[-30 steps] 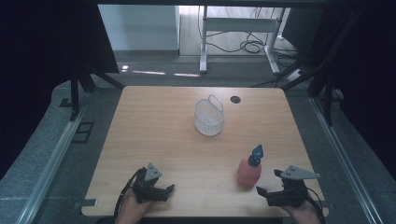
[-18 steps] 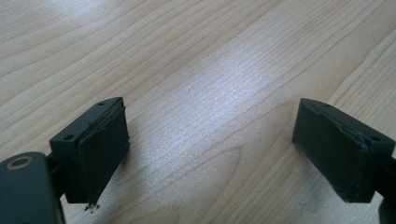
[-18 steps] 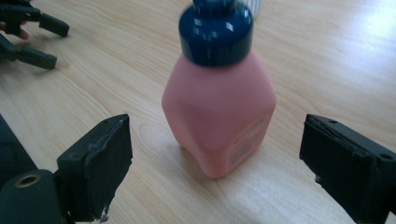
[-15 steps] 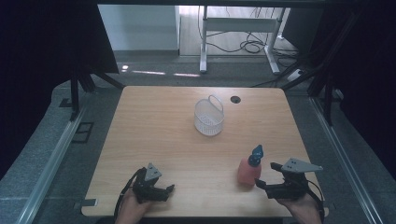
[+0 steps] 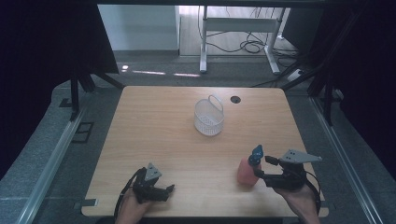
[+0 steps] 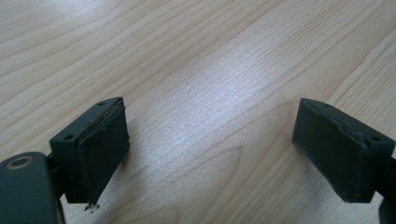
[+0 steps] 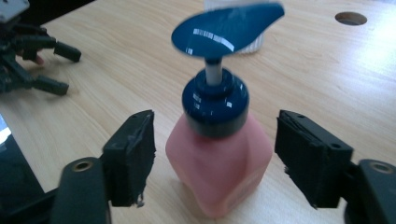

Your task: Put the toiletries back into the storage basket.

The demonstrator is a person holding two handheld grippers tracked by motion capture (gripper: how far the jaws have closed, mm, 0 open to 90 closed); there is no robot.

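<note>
Pink pump bottle [image 7: 219, 163] upright between right gripper [image 7: 217, 158] jaws — apart, not touching; left gripper [image 6: 212, 149] jaws apart.

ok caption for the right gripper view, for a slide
Open right tool straddling a pink pump bottle on the wooden table.

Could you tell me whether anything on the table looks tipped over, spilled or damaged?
Nothing stands out. The pink pump bottle with the blue cap stands upright between the open right gripper, untouched, and the white mesh basket sits upright; no spill on the wooden table.
</note>
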